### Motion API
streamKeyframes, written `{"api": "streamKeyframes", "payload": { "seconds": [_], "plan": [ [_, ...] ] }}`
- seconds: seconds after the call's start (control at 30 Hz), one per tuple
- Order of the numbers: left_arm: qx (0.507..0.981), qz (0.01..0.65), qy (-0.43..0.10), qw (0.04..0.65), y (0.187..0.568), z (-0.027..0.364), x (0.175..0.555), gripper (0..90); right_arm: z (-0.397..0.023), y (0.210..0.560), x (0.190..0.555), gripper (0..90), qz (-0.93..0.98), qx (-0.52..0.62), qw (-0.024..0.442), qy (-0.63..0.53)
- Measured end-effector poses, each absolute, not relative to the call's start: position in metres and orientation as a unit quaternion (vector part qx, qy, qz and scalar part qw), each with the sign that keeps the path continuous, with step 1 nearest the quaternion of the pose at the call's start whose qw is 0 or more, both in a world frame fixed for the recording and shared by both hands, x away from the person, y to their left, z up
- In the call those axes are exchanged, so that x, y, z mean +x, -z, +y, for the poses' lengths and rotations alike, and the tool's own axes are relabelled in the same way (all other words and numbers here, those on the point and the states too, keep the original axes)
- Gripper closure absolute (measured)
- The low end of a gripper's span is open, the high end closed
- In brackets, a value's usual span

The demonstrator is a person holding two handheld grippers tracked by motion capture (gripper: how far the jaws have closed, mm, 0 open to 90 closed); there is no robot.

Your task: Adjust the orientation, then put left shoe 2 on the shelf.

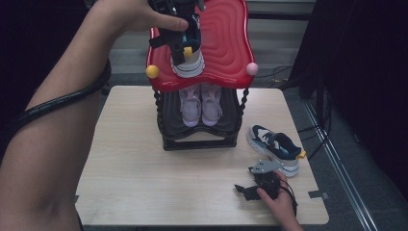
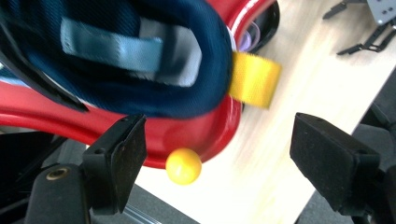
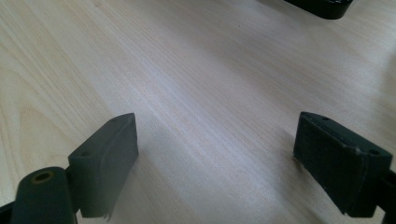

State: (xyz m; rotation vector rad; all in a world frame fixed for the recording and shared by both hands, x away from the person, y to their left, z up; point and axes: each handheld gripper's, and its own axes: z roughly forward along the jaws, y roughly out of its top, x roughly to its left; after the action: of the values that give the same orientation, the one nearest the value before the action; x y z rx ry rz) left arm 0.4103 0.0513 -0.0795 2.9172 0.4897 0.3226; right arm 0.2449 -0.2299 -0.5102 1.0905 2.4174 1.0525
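A navy and white sneaker [image 1: 190,65] with a yellow heel tab [image 1: 187,50] sits on the red wavy top shelf [image 1: 226,43] of a shoe rack. My left gripper [image 1: 175,48] hovers at its heel, held from above by a hand. In the left gripper view the jaws [image 2: 219,135] stand open just short of the sneaker's padded collar [image 2: 140,70] and yellow tab [image 2: 254,79], gripping nothing. A matching sneaker [image 1: 274,144] lies on the table at the right. My right gripper [image 1: 246,191] rests low near it, open over bare wood [image 3: 215,126].
A pair of lilac shoes [image 1: 199,106] stands on the rack's black lower shelf. A yellow ball [image 1: 152,71] and a pink ball [image 1: 252,69] cap the red shelf's front corners. The wooden table [image 1: 144,168] stretches left and front of the rack.
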Motion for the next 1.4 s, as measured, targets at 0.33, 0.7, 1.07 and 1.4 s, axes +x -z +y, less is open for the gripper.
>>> {"api": "streamKeyframes", "payload": {
  "seconds": [0.33, 0.7, 1.07, 1.4],
  "plan": [
    [0.976, 0.179, -0.100, 0.080, 0.084, 0.071, 0.405, 18.6, -0.230, 0.510, 0.245, 13.2, 0.838, 0.379, 0.144, -0.365],
    [0.975, 0.190, -0.087, 0.074, 0.095, 0.098, 0.400, 18.7, -0.230, 0.510, 0.245, 13.2, 0.838, 0.379, 0.144, -0.365],
    [0.974, 0.207, -0.074, 0.063, 0.109, 0.122, 0.395, 18.8, -0.230, 0.510, 0.245, 13.1, 0.838, 0.379, 0.144, -0.365],
    [0.972, 0.219, -0.066, 0.050, 0.124, 0.138, 0.392, 19.0, -0.230, 0.510, 0.245, 13.2, 0.838, 0.379, 0.144, -0.364]
  ]
}}
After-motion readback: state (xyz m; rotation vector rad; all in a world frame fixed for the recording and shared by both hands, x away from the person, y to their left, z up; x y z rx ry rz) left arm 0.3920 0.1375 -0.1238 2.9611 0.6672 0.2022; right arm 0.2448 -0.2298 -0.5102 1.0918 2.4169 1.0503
